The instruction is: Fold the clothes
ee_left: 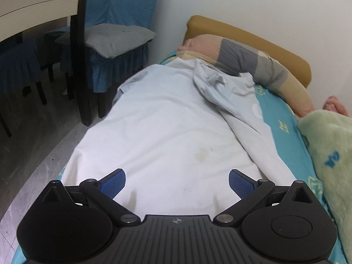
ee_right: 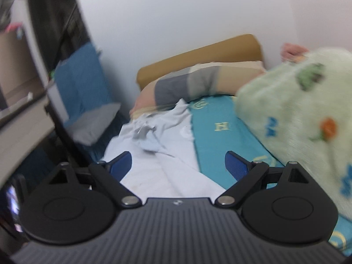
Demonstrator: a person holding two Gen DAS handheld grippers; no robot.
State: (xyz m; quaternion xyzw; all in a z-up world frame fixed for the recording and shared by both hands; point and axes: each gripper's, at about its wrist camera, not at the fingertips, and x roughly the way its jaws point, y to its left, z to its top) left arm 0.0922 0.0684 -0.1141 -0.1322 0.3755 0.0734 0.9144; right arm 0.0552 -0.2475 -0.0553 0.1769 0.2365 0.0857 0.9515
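Observation:
A pale blue-white garment lies spread lengthwise on the bed, its right side folded in along a long diagonal crease, with a rumpled collar at the far end. My left gripper is open and empty just above the garment's near hem. In the right wrist view the same garment lies ahead, blurred. My right gripper is open and empty over the garment's right edge and the teal sheet.
A long striped grey and beige bolster lies along the tan headboard at the far end. A green fleece blanket is heaped on the right. Chairs with blue covers and a grey cushion stand left of the bed, on a grey floor.

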